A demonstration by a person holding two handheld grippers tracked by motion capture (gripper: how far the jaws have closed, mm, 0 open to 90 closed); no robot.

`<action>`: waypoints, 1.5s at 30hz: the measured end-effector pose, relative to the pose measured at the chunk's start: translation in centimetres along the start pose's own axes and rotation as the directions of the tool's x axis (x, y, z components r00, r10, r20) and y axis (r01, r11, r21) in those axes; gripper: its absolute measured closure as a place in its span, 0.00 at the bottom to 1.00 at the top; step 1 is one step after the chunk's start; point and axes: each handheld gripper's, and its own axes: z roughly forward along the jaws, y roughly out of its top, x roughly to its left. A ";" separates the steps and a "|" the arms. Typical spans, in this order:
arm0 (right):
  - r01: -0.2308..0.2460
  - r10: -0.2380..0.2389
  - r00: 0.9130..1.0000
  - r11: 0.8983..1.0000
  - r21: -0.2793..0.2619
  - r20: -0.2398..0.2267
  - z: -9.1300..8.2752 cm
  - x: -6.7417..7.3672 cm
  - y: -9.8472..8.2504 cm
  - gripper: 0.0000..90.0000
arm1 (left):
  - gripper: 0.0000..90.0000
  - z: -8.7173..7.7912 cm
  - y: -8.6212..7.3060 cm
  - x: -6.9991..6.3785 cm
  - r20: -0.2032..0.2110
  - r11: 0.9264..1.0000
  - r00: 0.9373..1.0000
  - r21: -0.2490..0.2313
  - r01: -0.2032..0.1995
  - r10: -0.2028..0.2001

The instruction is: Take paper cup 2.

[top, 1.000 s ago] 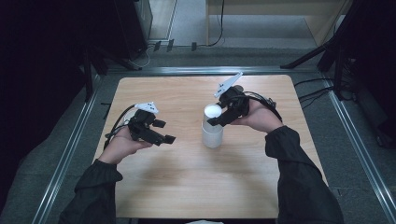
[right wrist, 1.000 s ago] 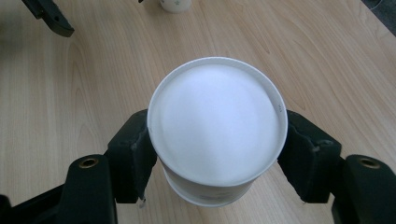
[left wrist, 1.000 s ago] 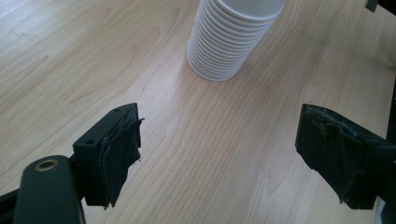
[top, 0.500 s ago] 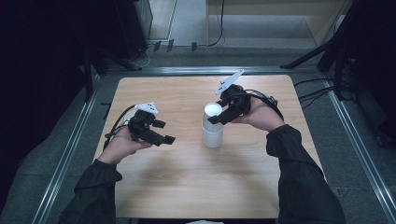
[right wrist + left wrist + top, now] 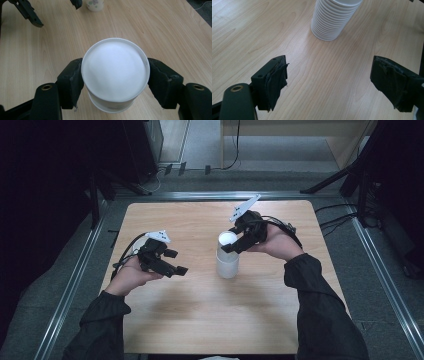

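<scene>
Pale wooden table [image 5: 165,220] with light grain, edged by metal rails [image 5: 70,285]. Grey carpet floor [image 5: 205,145] beyond, crossed by black cables [image 5: 340,220]. Dark, dimly lit surroundings either side.

High view: fixed above the person's side, facing forward and down over the whole table [image 5: 200,320]. Left gripper view: low and close, looking along its jaws across the tabletop toward the stack of cups [image 5: 332,20]. Right gripper view: close above the same stack [image 5: 115,72], looking down. All three views share it.
</scene>
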 end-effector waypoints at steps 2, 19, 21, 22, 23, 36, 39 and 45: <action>0.004 -0.004 1.000 1.000 -0.001 0.004 0.0 0.1 0.0 0.38 | 0.16 0.0 0.0 0.0 -0.001 1.000 1.000 0.000 0.000 0.000; 0.003 -0.003 1.000 1.000 0.003 0.010 -0.9 0.1 0.7 0.39 | 0.16 -0.1 0.0 0.0 0.005 1.000 1.000 0.000 -0.005 0.005; -0.001 0.001 1.000 1.000 0.003 0.011 -1.2 0.2 0.8 0.39 | 0.16 -0.2 0.0 0.0 0.004 1.000 1.000 -0.007 -0.008 0.008; 0.001 -0.001 1.000 1.000 0.002 0.012 -1.3 0.2 0.9 0.39 | 0.16 -0.2 0.0 0.0 0.007 1.000 1.000 -0.008 -0.009 0.009; -0.002 0.002 1.000 1.000 -0.001 0.010 -1.5 0.2 1.0 0.39 | 0.16 -0.2 0.0 0.0 0.008 1.000 1.000 -0.009 -0.009 0.009; -0.009 0.010 1.000 1.000 -0.011 0.014 -4.6 0.6 2.8 0.40 | 0.14 -0.4 0.1 -0.1 0.023 0.999 1.000 -0.033 -0.007 0.008; 0.001 0.000 1.000 1.000 -0.025 0.017 -5.8 0.9 3.5 0.40 | 0.13 -0.5 0.1 -0.1 0.031 0.999 1.000 -0.038 -0.002 0.004; 0.027 -0.026 0.999 0.999 -0.047 0.022 -8.2 2.3 4.6 0.40 | 0.12 -0.6 0.2 -0.4 0.035 0.999 0.999 -0.048 -0.009 0.011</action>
